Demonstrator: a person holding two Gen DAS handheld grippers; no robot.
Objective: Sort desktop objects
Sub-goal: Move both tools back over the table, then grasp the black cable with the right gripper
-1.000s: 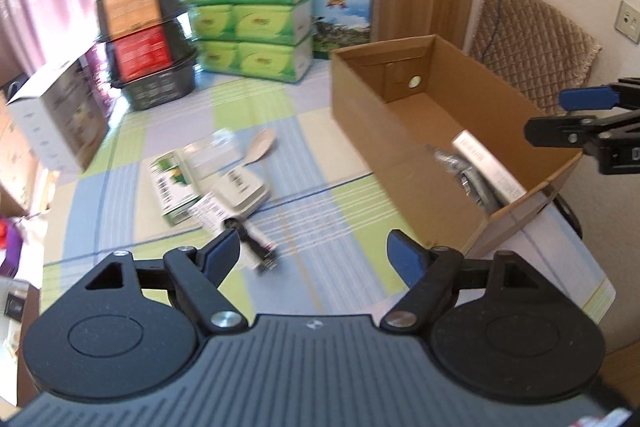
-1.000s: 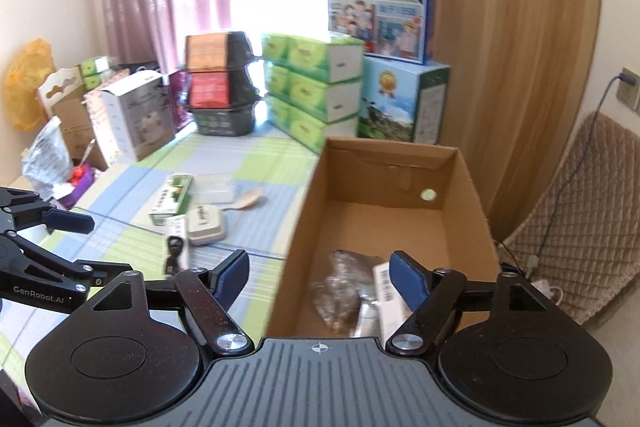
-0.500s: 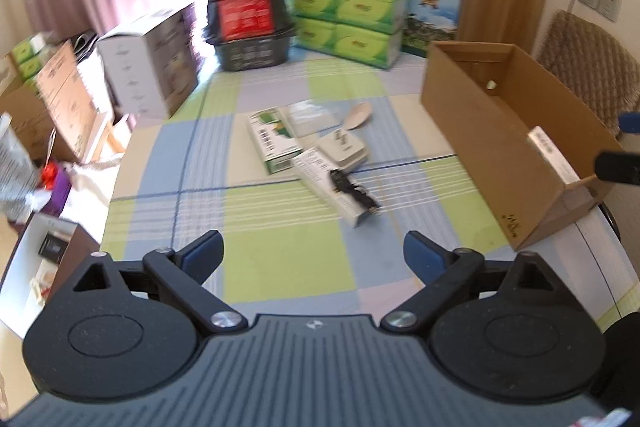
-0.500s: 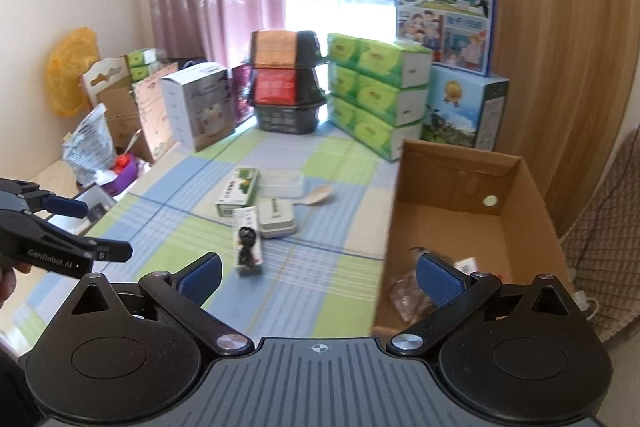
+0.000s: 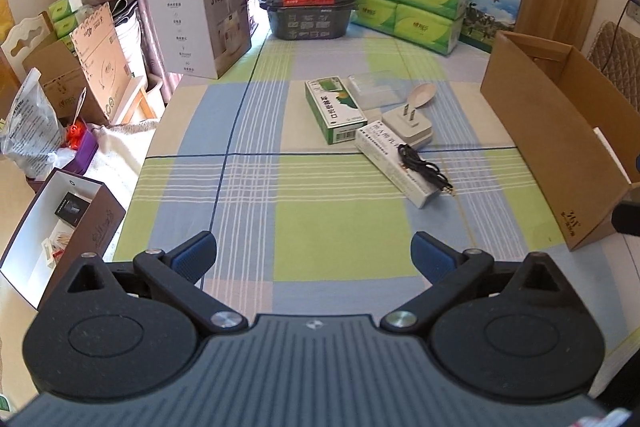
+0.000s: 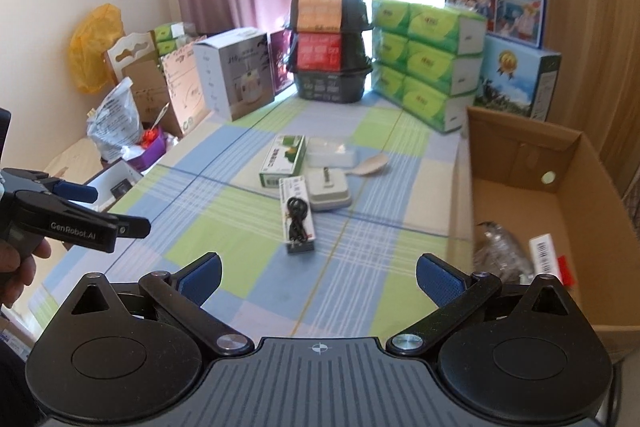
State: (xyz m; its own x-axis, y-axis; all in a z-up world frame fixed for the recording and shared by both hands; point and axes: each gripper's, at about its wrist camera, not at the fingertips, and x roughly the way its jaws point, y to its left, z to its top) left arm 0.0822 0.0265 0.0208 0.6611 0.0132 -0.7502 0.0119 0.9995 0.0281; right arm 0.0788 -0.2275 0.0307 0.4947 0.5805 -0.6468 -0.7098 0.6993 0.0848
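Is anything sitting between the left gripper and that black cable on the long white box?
Nothing visible. The left gripper is open over bare checked tablecloth, and only cloth lies between it and the black cable on the long white box. The charger and green box lie beyond it.

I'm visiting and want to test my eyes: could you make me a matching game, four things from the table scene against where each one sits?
Things:
1. black cable
2. pale spoon
3. crinkled clear bag
4. green and white box

Places:
A. inside the cardboard box
B. on top of the long white box
C. beside the clear plastic case, on its left
D. just beyond the white plug adapter

Pairs: 1-B, 2-D, 3-A, 4-C
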